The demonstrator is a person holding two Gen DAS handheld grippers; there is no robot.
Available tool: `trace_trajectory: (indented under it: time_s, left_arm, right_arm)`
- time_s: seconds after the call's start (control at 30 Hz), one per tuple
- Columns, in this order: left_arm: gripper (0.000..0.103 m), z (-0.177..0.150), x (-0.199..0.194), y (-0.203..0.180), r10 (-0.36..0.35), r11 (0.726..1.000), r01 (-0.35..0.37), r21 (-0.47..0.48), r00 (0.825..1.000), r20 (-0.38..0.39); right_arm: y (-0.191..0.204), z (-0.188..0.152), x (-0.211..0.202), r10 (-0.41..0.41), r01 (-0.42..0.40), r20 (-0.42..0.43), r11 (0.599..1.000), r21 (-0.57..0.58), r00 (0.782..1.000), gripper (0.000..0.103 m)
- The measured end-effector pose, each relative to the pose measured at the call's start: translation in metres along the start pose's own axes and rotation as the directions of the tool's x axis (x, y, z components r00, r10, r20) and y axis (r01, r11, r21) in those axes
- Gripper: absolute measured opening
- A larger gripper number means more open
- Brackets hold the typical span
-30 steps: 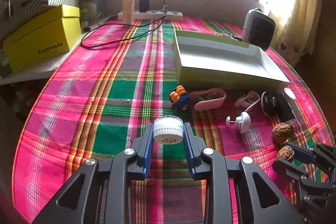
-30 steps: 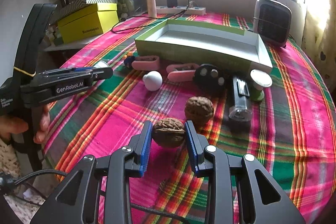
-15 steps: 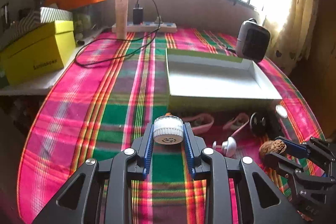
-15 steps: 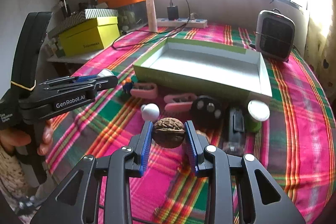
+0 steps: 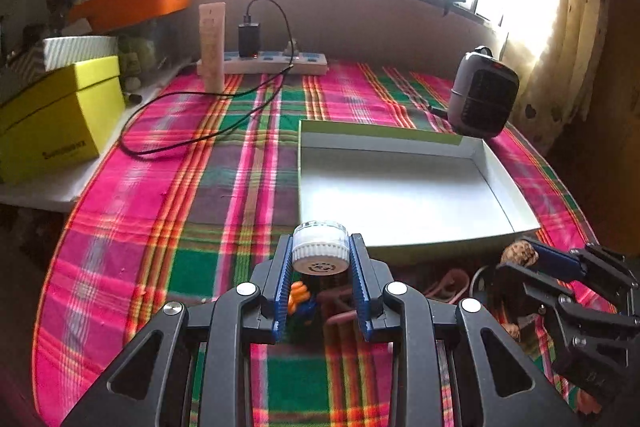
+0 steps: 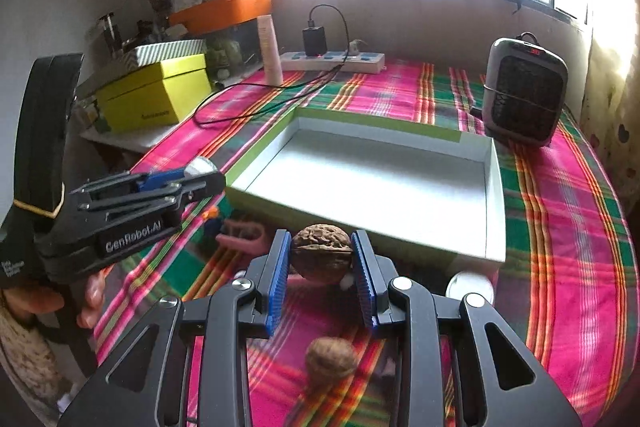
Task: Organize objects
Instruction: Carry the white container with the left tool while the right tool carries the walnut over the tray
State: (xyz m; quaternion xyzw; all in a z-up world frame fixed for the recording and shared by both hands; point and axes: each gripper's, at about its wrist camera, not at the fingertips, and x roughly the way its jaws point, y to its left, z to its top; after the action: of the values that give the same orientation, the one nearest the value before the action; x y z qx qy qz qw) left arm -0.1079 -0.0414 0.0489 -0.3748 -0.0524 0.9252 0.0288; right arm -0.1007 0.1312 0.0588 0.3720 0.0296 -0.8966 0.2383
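My left gripper (image 5: 320, 263) is shut on a small white-capped jar (image 5: 320, 249), held above the table near the front left corner of the open green-and-white box (image 5: 496, 187). My right gripper (image 6: 322, 259) is shut on a walnut (image 6: 322, 253), held above the table just before the box's (image 6: 494, 195) near wall. A second walnut (image 6: 330, 361) lies on the cloth below it. The left gripper also shows in the right wrist view (image 6: 200, 173), and the right gripper in the left wrist view (image 5: 520, 255). The box's floor is bare.
Small items lie before the box: an orange-and-blue toy (image 5: 300, 301), pink clips (image 6: 240, 233), a white lid (image 6: 470, 285). A grey heater (image 6: 524, 93) stands at the back right, a power strip (image 5: 276, 65) with cable and a tube (image 5: 212, 47) at the back, a yellow box (image 5: 52, 123) to the left.
Both grippers have risen and moved forward toward the box, each still holding its object. The loose items on the cloth now lie below and behind the fingertips.
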Motion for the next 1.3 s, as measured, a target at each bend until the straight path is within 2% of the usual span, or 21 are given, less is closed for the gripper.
trace_trajectory:
  time_s: [0.33, 0.67, 1.3]
  left_arm:
    - [0.026, 0.024, 0.030, -0.007, -0.005, 1.000, 0.005, 0.012, 1.000, -0.020]
    - [0.026, 0.048, 0.066, -0.009, 0.002, 1.000, -0.001, 0.028, 0.998, -0.056]
    - [0.026, 0.071, 0.112, -0.018, 0.013, 0.996, -0.002, 0.088, 0.993, -0.117]
  right_arm:
    - [-0.014, 0.032, 0.033, -0.036, 0.035, -0.031, 0.999, -0.036, 0.999, 0.033]
    - [-0.035, 0.059, 0.079, -0.071, 0.068, -0.098, 0.997, -0.039, 0.993, 0.033]
    - [-0.055, 0.079, 0.123, -0.103, 0.102, -0.178, 0.995, -0.012, 0.979, 0.033]
